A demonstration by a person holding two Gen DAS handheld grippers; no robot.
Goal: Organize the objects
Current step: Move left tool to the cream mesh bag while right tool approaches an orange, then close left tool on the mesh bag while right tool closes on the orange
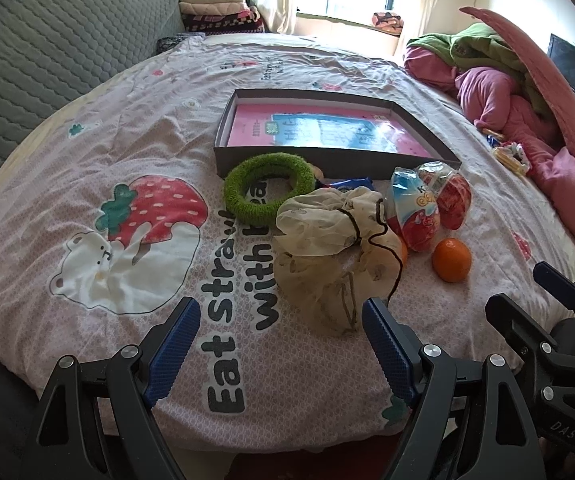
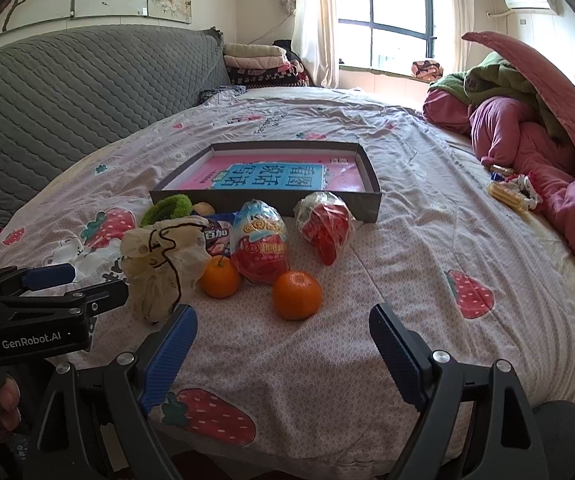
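On the strawberry-print bedspread lies a dark shallow box (image 1: 327,160) (image 2: 361,204) holding a pink and blue book. In front of it are a green fuzzy ring (image 1: 269,190) (image 2: 167,208), a cream mesh drawstring bag (image 1: 335,248) (image 2: 163,264), two egg-shaped snack packs (image 2: 259,248) (image 2: 325,228) and two oranges (image 2: 220,276) (image 2: 297,294). My left gripper (image 1: 281,312) is open, just short of the mesh bag. My right gripper (image 2: 283,322) is open too, with the nearer orange just beyond its fingertips. Neither holds anything.
A heap of pink and green blankets (image 2: 527,120) fills the bed's right side, with a yellow snack packet (image 2: 507,194) beside it. A grey quilted headboard (image 2: 67,92) runs along the left. The bed's near edge lies right under both grippers.
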